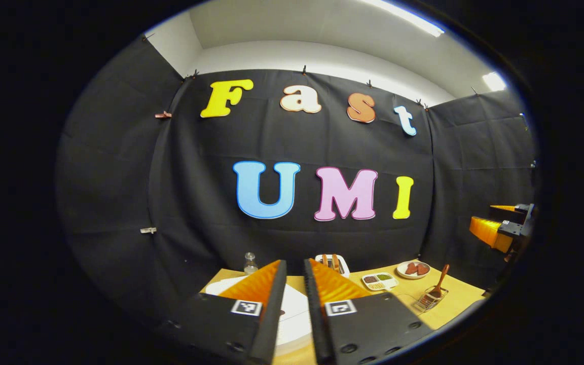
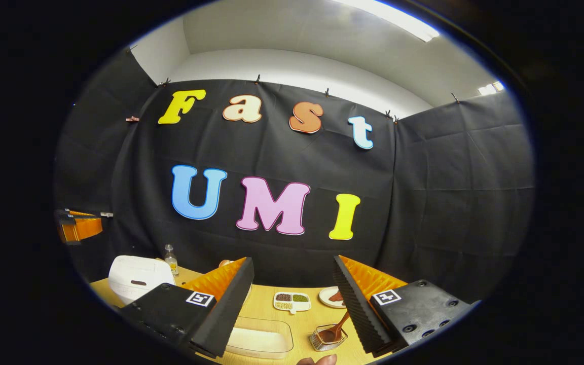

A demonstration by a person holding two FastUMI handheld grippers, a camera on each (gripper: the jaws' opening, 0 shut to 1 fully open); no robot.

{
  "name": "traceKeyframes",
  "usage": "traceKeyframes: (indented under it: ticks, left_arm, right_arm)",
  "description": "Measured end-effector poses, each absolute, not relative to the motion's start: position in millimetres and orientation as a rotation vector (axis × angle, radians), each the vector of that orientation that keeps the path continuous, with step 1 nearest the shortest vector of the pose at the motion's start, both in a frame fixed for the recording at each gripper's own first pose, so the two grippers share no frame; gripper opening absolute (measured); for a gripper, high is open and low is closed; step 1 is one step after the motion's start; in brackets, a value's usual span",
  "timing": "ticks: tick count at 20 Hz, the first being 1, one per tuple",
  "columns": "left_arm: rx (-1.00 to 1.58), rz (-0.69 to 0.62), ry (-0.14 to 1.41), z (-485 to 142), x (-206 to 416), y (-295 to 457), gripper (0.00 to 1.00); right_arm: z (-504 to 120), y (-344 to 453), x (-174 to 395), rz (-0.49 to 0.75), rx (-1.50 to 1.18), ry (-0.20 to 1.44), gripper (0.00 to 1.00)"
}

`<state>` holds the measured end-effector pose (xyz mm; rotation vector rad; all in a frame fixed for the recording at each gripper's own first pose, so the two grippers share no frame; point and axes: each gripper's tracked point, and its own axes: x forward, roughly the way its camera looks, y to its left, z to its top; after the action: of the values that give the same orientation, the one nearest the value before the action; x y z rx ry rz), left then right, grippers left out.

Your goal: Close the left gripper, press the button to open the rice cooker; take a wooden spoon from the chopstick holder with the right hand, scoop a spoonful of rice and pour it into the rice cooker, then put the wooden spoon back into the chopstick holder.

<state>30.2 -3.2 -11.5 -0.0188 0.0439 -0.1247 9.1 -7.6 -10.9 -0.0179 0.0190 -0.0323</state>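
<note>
Jaws of the left gripper (image 1: 295,263) are sitting nearly together with only a narrow slot between them, gripping nothing, and they are hanging above the white rice cooker (image 1: 292,309) whose closed lid is showing just beneath them in the left gripper view. Those of the right gripper (image 2: 293,266) are standing wide apart and empty, raised over the yellow worktop (image 2: 266,304). Just below the right gripper a clear container of rice (image 2: 259,338) is lying on the worktop, and beside it the wire chopstick holder (image 2: 324,338) is carrying the wooden spoon (image 2: 335,329), which is leaning with its handle tilted up toward the right. A fingertip (image 2: 317,360) is peeking in at the bottom edge of the right gripper view. Farther back a divided dish of grains (image 2: 292,300) and a small plate (image 2: 333,297) are sitting near the booth wall. Off to the left in the right gripper view the rice cooker is standing closed, with a small glass bottle (image 2: 171,260) behind it. A white tray (image 1: 333,262) with brown pieces is resting at the worktop's far edge in the left gripper view.
</note>
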Motion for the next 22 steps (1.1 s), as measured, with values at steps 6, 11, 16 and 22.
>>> traceKeyframes:
  ticks: [6, 11, 16, 22]
  left_arm:
    - [-0.132, -0.228, 0.35, -89.4, 87.4, 22.3, 0.07]
    - [-0.261, -0.299, 0.661, -167.6, 117.2, 24.0, 0.08]
    - [-0.23, -0.286, 0.764, -201.1, 125.8, 20.7, 0.07]
    - [-0.202, -0.281, 0.834, -222.1, 126.7, 19.2, 0.07]
  right_arm:
    - [-15.6, -14.3, 10.0, -0.058, -0.056, 0.026, 0.97]
    - [-23.3, -28.9, 9.4, -0.107, -0.086, 0.038, 0.97]
    - [-33.9, -45.4, 9.6, -0.159, -0.096, 0.058, 0.97]
    - [-39.9, -54.1, 13.7, -0.185, -0.092, 0.071, 0.97]
